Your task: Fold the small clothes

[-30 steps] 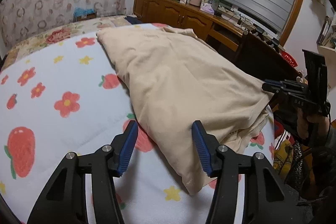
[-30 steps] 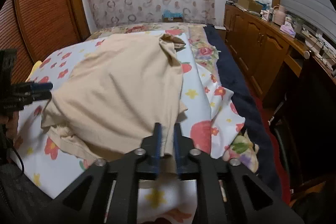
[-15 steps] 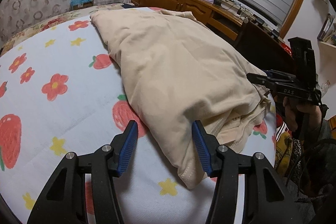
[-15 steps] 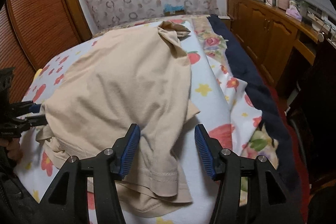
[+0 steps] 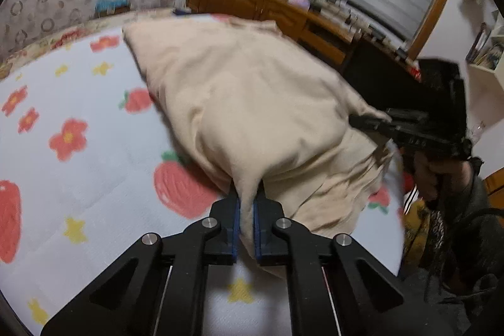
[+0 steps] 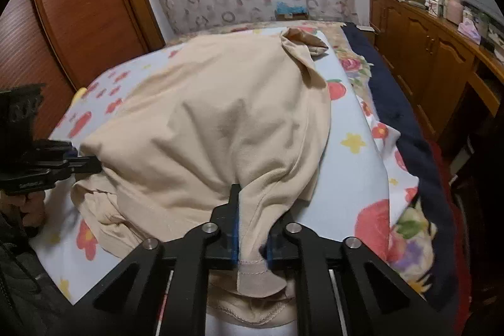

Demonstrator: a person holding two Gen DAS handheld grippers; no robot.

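Beige garment (image 5: pixel 252 115), one only, lies rumpled on the bed (image 5: pixel 78 178) with its flower and strawberry sheet, its long axis running away from both tools toward the patterned headboard wall. Its near hem is the end that counts: the left tool (image 5: pixel 246 219) is closing its jaws on a pinch of cloth at the near left corner, and the blue pads (image 5: pixel 237 219) already press the fabric. The right tool (image 6: pixel 252 241) is closing likewise on the near right corner, a hemmed tab of cloth poking out below its pads. So there are two tools and two corners taken, one each, with neither hand nearer. Judging by this, the coming move likely carries that near edge up and away along the long axis toward the far end.
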